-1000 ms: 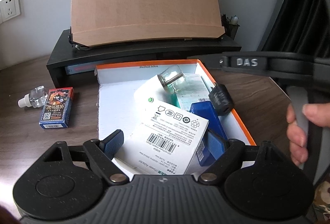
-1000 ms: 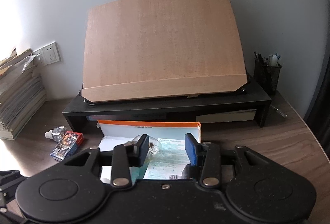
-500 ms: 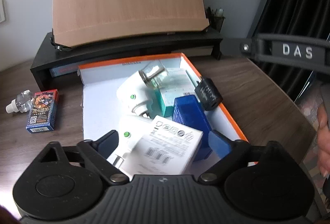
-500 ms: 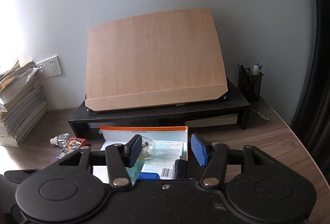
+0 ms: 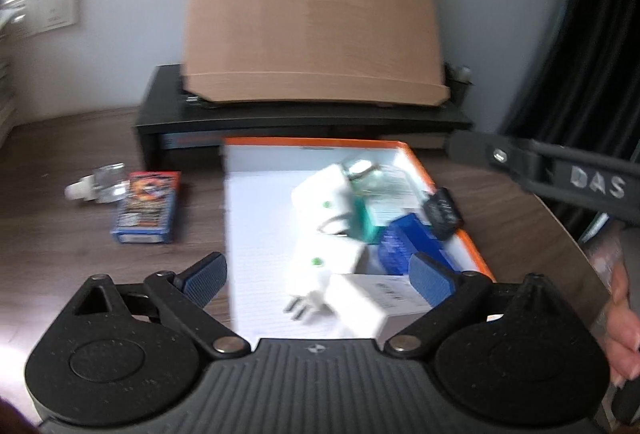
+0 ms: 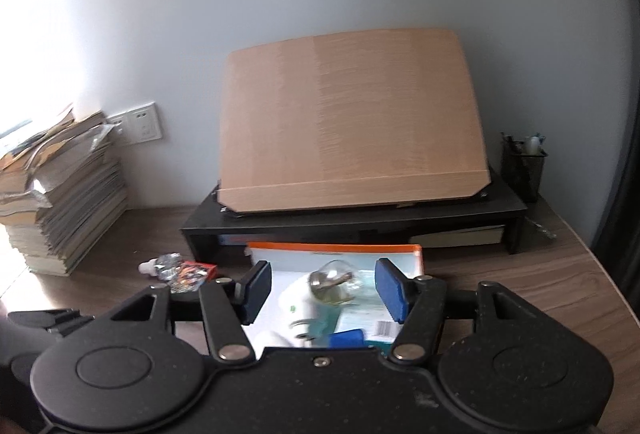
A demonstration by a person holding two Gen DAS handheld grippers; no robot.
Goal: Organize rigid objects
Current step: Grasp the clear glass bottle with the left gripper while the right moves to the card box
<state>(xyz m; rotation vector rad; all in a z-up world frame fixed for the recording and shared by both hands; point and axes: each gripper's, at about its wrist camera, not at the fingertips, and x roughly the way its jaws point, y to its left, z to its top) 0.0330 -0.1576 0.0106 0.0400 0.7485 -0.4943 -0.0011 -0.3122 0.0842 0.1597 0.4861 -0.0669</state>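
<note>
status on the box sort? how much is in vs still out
Mostly done: white adapters, teal carton, blue box, white barcode box lie in the orange-rimmed box. In hand: nothing; left gripper open, right gripper opening, empty. Left: card pack and small clear bottle on the desk.

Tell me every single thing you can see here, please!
Orange-edged white cardboard box: one, open, on the desk before the riser.
White plastic plug adapters: two, green dots, in the box.
Clear glass bulb: one, in the box.
Teal carton: one, in the box.
Blue box: one, in the box.
White barcoded carton: one, box's near end.
Small black item: one, on the box's right rim.
Colourful card pack: one, left of the box.
Clear small bottle: one, beside the pack.
Tilted tan wooden board: one, on black riser.
Paper stack: one, far left.
Black pen cup: one, right.
Left hand-held gripper: black, blue pads, open, empty.
Right hand-held gripper: black, opening, empty.
</note>
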